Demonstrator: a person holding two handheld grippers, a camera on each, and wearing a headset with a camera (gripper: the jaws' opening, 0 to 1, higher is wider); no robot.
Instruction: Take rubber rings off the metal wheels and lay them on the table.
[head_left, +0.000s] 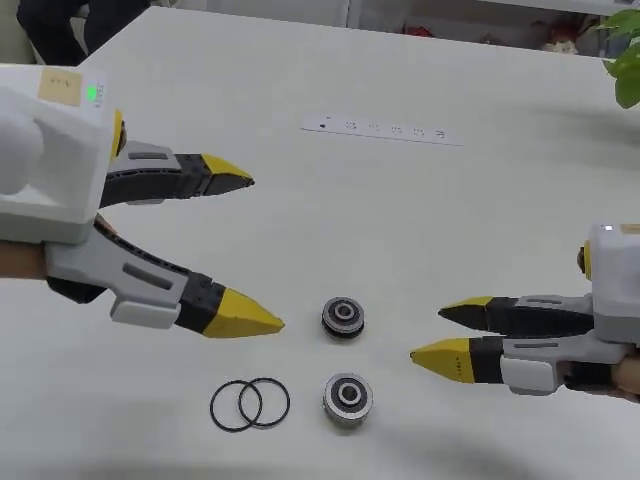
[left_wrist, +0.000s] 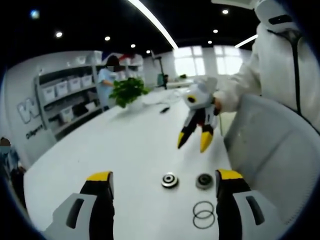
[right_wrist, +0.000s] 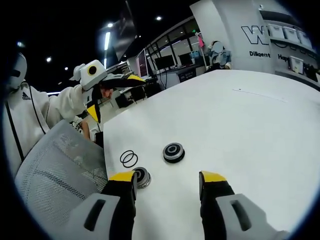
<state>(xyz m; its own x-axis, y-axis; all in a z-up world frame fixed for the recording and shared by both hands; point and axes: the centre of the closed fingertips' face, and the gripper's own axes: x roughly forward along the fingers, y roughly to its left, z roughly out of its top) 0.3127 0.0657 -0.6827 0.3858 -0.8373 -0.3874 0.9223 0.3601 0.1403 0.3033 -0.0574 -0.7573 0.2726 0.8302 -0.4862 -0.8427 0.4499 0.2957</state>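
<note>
Two wheels (head_left: 343, 316) and two rings (head_left: 250, 404) are laid on the white bench (head_left: 400, 220); the left gripper (head_left: 265, 252) and right gripper (head_left: 427, 334) are held spread and empty; shelves (left_wrist: 65, 95) are seen beyond.

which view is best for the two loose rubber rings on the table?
Head view: the rubber rings lie flat and overlapping, seen from above, beside the nearer wheel. Left gripper view shows them small and foreshortened near its right jaw; right gripper view shows them small, just beyond its left jaw.

A white power strip (head_left: 382, 130) lies flat, a leafy potted plant (left_wrist: 127, 92) stands upright, and stocked shelves (left_wrist: 67, 97) line the wall.
</note>
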